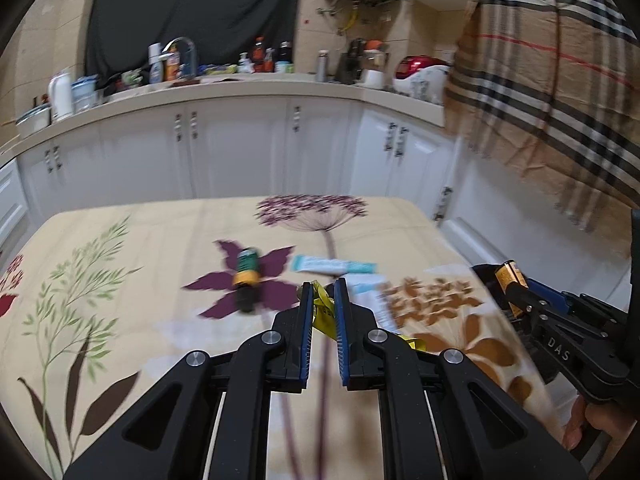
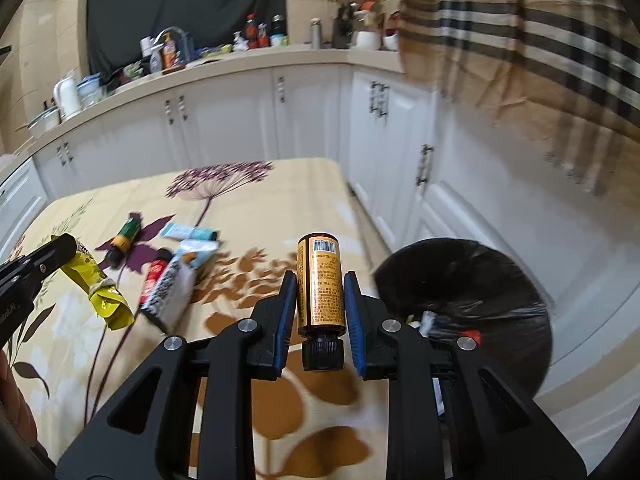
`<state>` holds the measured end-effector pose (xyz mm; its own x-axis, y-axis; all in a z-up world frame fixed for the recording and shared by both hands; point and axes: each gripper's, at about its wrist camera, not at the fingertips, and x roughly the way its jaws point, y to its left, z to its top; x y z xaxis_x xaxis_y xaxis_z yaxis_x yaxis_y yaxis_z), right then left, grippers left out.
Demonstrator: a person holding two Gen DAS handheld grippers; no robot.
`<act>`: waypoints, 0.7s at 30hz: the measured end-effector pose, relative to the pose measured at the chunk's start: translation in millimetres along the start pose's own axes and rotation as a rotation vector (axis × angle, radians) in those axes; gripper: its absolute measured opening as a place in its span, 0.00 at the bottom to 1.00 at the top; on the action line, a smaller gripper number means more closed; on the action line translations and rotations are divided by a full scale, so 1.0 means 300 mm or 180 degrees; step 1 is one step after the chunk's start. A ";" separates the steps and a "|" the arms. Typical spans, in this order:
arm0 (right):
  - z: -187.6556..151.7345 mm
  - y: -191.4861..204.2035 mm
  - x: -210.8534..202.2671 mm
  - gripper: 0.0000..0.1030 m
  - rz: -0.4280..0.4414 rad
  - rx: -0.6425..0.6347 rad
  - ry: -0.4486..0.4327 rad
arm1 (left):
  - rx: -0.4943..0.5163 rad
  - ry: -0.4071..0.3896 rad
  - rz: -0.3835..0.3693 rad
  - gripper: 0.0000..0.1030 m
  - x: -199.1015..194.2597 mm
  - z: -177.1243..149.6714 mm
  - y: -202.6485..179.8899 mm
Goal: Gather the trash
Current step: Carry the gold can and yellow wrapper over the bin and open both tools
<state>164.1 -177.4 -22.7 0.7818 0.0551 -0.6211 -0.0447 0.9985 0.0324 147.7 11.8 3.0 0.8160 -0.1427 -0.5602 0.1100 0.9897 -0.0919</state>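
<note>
My left gripper point(image 1: 322, 286) is shut on a crumpled yellow wrapper point(image 1: 325, 312), held above the floral table; it also shows in the right wrist view point(image 2: 100, 284). My right gripper point(image 2: 320, 280) is shut on a brown bottle with an orange label point(image 2: 322, 284), cap toward the camera, held above the table's right edge; it shows in the left wrist view point(image 1: 510, 280). A black-lined trash bin point(image 2: 480, 280) stands just right of the table. On the table lie a green and yellow bottle point(image 1: 248, 276), a teal tube point(image 1: 332, 266), a white packet point(image 2: 176, 284) and a red item point(image 2: 154, 276).
The floral tablecloth point(image 1: 120, 280) covers the table. White kitchen cabinets point(image 1: 240, 148) with a cluttered counter stand behind. A plaid cloth point(image 1: 552, 72) hangs at the right above the bin.
</note>
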 end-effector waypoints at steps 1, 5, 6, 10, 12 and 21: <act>0.002 -0.017 -0.005 0.23 -0.0034 0.0020 -0.0019 | 0.0022 -0.0011 -0.0034 0.11 0.003 0.005 -0.019; 0.010 -0.097 -0.021 0.23 -0.0211 0.0111 -0.0115 | 0.0126 -0.0036 -0.0186 0.11 0.024 0.027 -0.112; 0.012 -0.113 -0.023 0.23 -0.0250 0.0126 -0.0135 | 0.0155 -0.0041 -0.0220 0.11 0.030 0.032 -0.136; 0.017 -0.193 -0.032 0.23 -0.0396 0.0214 -0.0204 | 0.0341 -0.0056 -0.0350 0.11 0.066 0.046 -0.252; 0.017 -0.239 -0.030 0.23 -0.0462 0.0266 -0.0223 | 0.0403 -0.0055 -0.0404 0.11 0.078 0.049 -0.295; -0.009 -0.387 0.016 0.23 -0.0623 0.0416 -0.0179 | 0.0702 0.0034 -0.0622 0.11 0.185 0.045 -0.500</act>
<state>171.3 -293.0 -31.6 0.8012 -0.1430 -0.5810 0.1890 0.9818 0.0190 184.1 -144.3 -3.2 0.7612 -0.3297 -0.5584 0.3861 0.9223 -0.0183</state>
